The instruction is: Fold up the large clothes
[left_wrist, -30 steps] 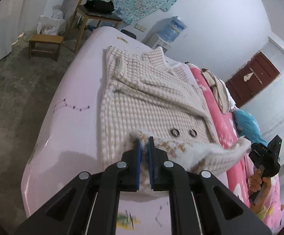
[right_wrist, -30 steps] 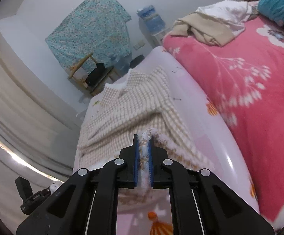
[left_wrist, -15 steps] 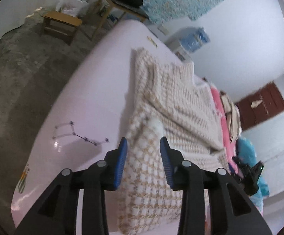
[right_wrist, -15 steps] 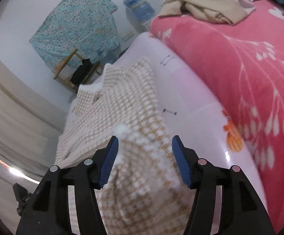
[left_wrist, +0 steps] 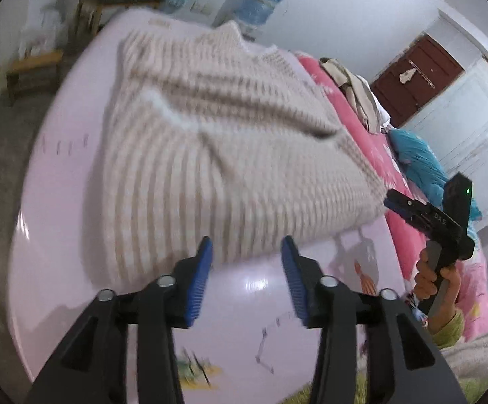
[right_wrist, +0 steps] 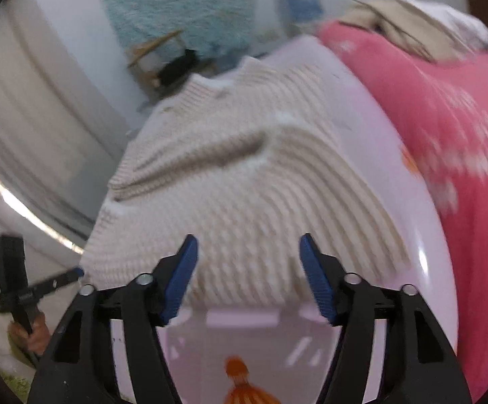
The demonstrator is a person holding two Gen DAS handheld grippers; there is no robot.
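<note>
The beige checked knit coat [left_wrist: 230,141] is lying folded across the middle of the lilac sheet [left_wrist: 59,175], its near edge toward the foot of the bed. The left gripper [left_wrist: 246,279] and right gripper [right_wrist: 248,279] are both gaping wide, gripping nothing. The bulky fold is likely springing loose, or a returning jaw is risking snagging and dragging the top layer.
</note>
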